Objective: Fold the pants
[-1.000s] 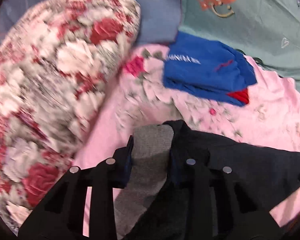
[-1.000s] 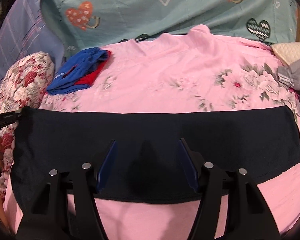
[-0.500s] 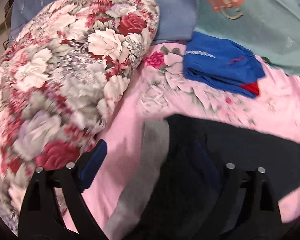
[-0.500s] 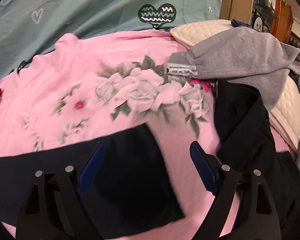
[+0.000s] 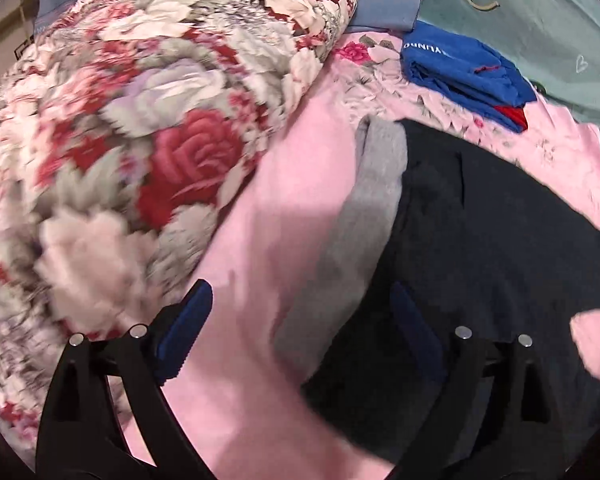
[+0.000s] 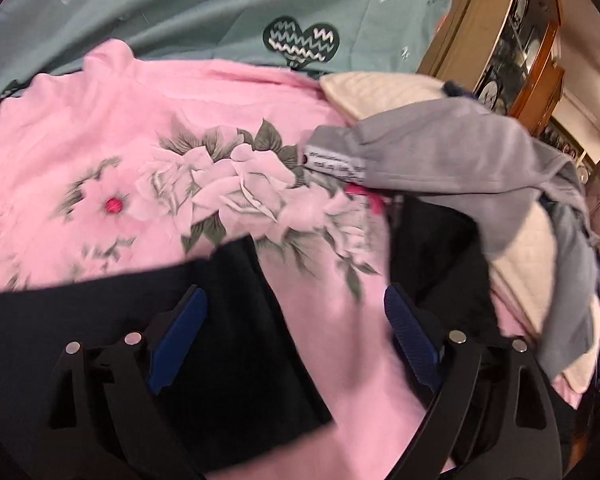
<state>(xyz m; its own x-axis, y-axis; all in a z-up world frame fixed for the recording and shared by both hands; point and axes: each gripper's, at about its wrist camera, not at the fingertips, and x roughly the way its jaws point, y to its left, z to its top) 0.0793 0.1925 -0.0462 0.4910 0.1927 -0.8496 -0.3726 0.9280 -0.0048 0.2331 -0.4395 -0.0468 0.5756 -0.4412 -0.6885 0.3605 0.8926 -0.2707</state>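
With the long dark navy fabric pants (image 5: 500, 240) lying flat across the pink floral bedsheet (image 6: 140, 120) for folding, the left gripper (image 5: 304, 328) and right gripper (image 6: 296, 332) are hovering released over opposite ends, jaws having just been opening, nothing grasped.

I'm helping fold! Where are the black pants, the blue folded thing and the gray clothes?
black pants (image 5: 500, 248): left wrist view, on the flat dark cloth.
blue folded thing (image 5: 460, 72): left wrist view, on its top layer.
gray clothes (image 6: 452, 156): right wrist view, on the draped middle.
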